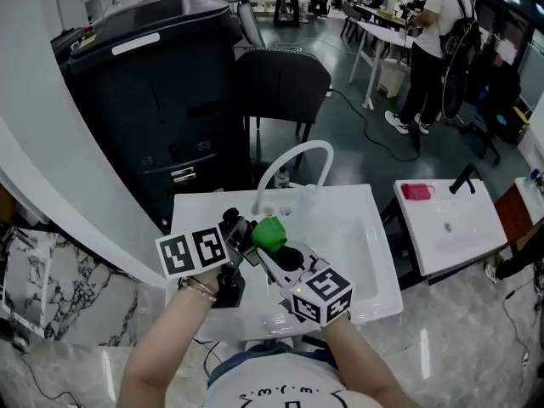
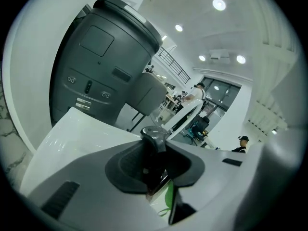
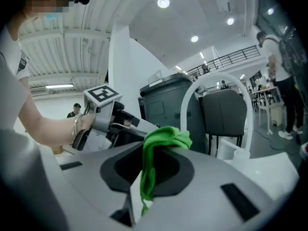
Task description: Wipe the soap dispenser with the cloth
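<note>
Low in the middle of the head view, over a white sink (image 1: 361,228), the two claws meet. The left claw (image 1: 240,230) is clamped on the soap dispenser (image 2: 154,134). In the left gripper view its dark pump head stands up between the jaws, and a strip of the bottle with a green mark shows lower in the gap. In the head view the claw covers most of the dispenser.

The right claw (image 1: 270,250) is clamped on the bright green cloth (image 1: 270,232). In the right gripper view the cloth (image 3: 162,139) bunches above the jaws and a strand hangs down between them. The bunched cloth sits just beside the tips of the left claw, where the dispenser is held. Whether cloth and dispenser touch cannot be made out.

The right gripper view also shows the left claw's marker cube (image 3: 103,94) left of centre, with a bracelet (image 3: 74,127) on the wrist behind it.

A curved white faucet (image 1: 291,155) arches over the back of the sink. Behind it, at the upper left, stands a large dark bin (image 1: 153,83) with a dark chair (image 1: 282,79) to its right. At the right edge a second sink (image 1: 455,228) carries a small pink item (image 1: 416,191). A person (image 1: 432,49) stands at the upper right.
</note>
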